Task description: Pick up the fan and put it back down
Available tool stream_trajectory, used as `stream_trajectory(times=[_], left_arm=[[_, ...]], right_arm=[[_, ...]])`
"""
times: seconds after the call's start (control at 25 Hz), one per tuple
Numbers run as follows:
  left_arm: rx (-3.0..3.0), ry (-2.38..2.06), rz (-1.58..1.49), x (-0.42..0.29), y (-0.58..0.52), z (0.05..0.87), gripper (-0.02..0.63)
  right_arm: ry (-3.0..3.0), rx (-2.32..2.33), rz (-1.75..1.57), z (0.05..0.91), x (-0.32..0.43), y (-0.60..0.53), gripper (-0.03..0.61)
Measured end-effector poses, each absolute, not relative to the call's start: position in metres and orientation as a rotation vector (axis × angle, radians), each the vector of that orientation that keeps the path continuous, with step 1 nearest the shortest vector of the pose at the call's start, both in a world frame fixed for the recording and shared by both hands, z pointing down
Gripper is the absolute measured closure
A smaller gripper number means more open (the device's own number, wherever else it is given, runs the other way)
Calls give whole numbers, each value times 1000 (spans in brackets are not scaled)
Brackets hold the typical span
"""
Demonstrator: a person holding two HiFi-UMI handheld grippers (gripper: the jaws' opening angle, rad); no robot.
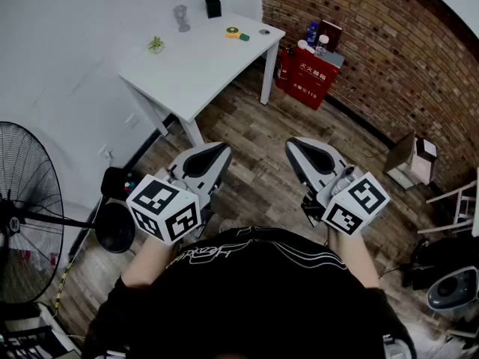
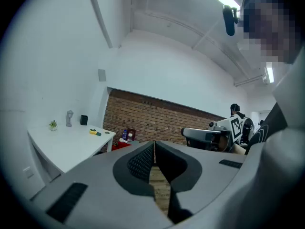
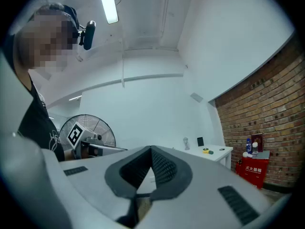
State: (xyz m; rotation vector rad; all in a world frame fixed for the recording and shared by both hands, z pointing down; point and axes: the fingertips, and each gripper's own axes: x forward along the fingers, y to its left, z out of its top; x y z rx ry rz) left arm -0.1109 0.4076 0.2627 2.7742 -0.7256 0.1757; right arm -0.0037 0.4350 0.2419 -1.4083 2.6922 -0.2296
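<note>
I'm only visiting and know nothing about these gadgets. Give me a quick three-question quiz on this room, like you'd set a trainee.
1. True or false: the right gripper is clamped on the fan.
2. In the head view, the fan stands to the person's: A left, B right, C straight ahead.
3. Fill in: the wall behind the red box is made of ____.
Key: 1 false, its jaws are shut on nothing; 2 A; 3 brick.
</note>
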Motion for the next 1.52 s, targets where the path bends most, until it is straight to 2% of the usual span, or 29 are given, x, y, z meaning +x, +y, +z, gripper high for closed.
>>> stream_trajectory(times=[0.56, 0.64, 0.92, 1.12, 1.2, 1.52], left_arm=[[2781, -721, 153, -107, 432, 272, 578], [2776, -722, 153, -108, 431, 273, 578], [2756, -742, 142, -111, 418, 279, 578], [2747, -747, 149, -114, 403, 289, 578], [2748, -745, 144, -112, 393, 291, 578], [2737, -726, 140, -101, 324, 302, 578]], right_arm=[[2714, -1417, -194, 252, -1, 465, 575], [2724, -1441, -160, 253, -1, 466, 531], [2776, -1474, -108, 260, 0, 458, 309], [2771, -1522, -101, 268, 5, 440, 208], [2759, -1543, -103, 271, 10, 429, 186], [2758, -1576, -121, 281, 22, 359, 164]])
